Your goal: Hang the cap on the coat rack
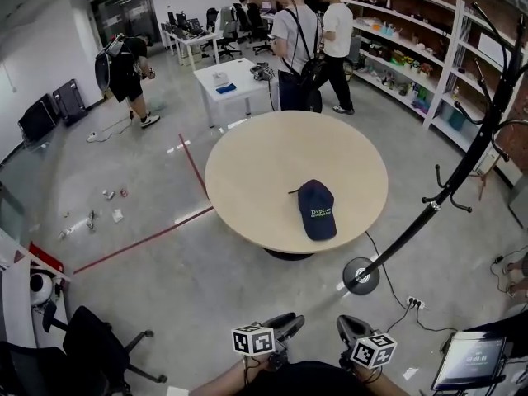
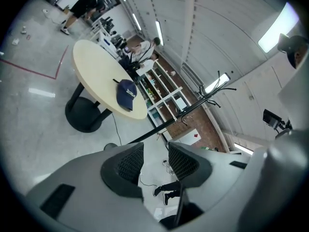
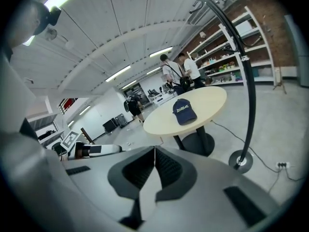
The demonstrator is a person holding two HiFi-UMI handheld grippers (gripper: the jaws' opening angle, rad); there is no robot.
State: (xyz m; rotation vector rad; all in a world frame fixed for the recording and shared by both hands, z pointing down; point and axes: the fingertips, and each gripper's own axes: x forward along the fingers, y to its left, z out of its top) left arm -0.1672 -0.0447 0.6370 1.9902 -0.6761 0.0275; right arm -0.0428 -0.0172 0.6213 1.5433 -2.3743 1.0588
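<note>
A navy cap (image 1: 317,209) (lettering unreadable) is laid near-right on the round table (image 1: 256,159). The left gripper (image 2: 155,162) is held apart and empty, while the right gripper (image 3: 154,166) is pressed together.

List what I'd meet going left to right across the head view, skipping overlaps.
Two black cases by the wall → person in black bending over → small white rectangular table → navy blue fabric cap → black metal coat rack's round base → grey-framed tablet screen.

Nothing legible: the cap (image 1: 317,209) on the bench (image 1: 247,172) has pale lettering on its front, too small to read, and the tablet screen (image 1: 469,360) at lower right shows blurred characters.
</note>
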